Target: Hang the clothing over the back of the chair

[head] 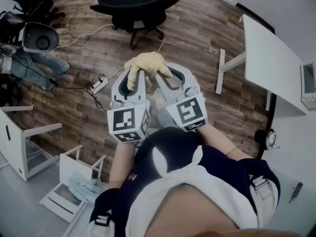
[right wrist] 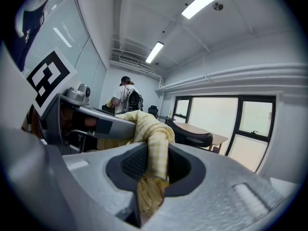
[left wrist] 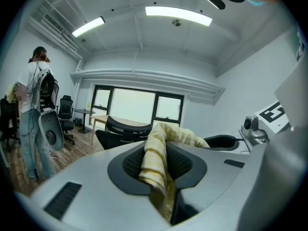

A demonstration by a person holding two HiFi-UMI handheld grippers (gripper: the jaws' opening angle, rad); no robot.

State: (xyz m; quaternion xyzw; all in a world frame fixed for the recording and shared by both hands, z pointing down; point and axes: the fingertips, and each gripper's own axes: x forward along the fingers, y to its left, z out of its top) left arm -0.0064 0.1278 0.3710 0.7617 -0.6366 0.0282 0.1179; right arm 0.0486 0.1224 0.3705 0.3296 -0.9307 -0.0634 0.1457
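Left hand-held gripper [head: 132, 80]: jaws pinched on a fold of the yellow checked clothing [head: 145, 63]. The left gripper view shows cloth wedged between the pads and trailing down into the gap. Right hand-held gripper [head: 170, 80]: same, clamped on another fold of the same garment. The two grippers sit close side by side and point slightly below level.

Clothing: bunched in a lump at and just beyond both sets of tips. It bridges from one gripper across to the other, and none of it is on the chair yet.

Chair [head: 133, 6]: black office chair, straight ahead of both grippers and well apart from them, with open wood floor [head: 197, 28] between. In both gripper views its curved backrest shows beyond the cloth, about level with the tips.

Judgement on the step in hand, which is carrying the garment to the chair:
- Hold both pinches firm, since the bundle hangs from these two grips alone.
- Draw the grippers apart before reaching the chair so the lump opens into a span wider than the backrest top.
- Lift the span above the top edge, pass it over, and lower it so cloth falls on both sides.
- Release only once the backrest carries the weight.
- The chair is on castors, so a push from the tips could roll it away. Come in from above rather than against it.
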